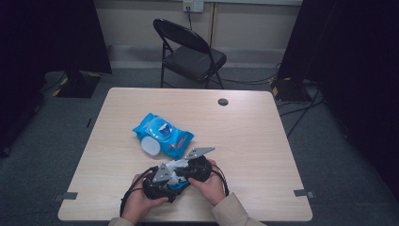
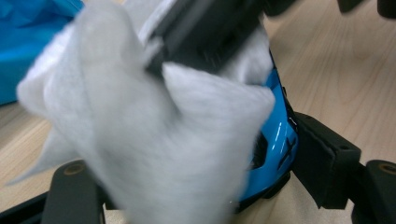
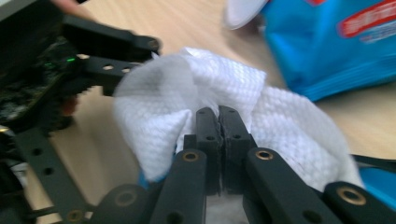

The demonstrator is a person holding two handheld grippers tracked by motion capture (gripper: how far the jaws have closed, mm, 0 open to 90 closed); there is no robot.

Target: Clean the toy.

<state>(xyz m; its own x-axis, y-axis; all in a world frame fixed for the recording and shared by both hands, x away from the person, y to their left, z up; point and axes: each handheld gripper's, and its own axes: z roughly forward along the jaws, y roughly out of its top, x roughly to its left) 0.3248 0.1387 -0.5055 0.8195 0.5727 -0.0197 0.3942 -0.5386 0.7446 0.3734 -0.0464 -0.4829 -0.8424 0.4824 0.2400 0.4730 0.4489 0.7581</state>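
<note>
White wipe is pinched in the closed right gripper to rub the blue toy, which the left gripper clamps steady.

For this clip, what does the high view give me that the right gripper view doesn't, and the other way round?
High view: the whole table, a black folding chair behind it, and both of the person's hands meeting near the front edge, the left hand-held gripper beside the right one.

Right gripper view: close up, the right hand-held gripper with its jaws pressed together on a white wipe, and the weave of the cloth.

Both: the blue wipes pack with its white lid flipped open, the wipe, and the wooden tabletop.
</note>
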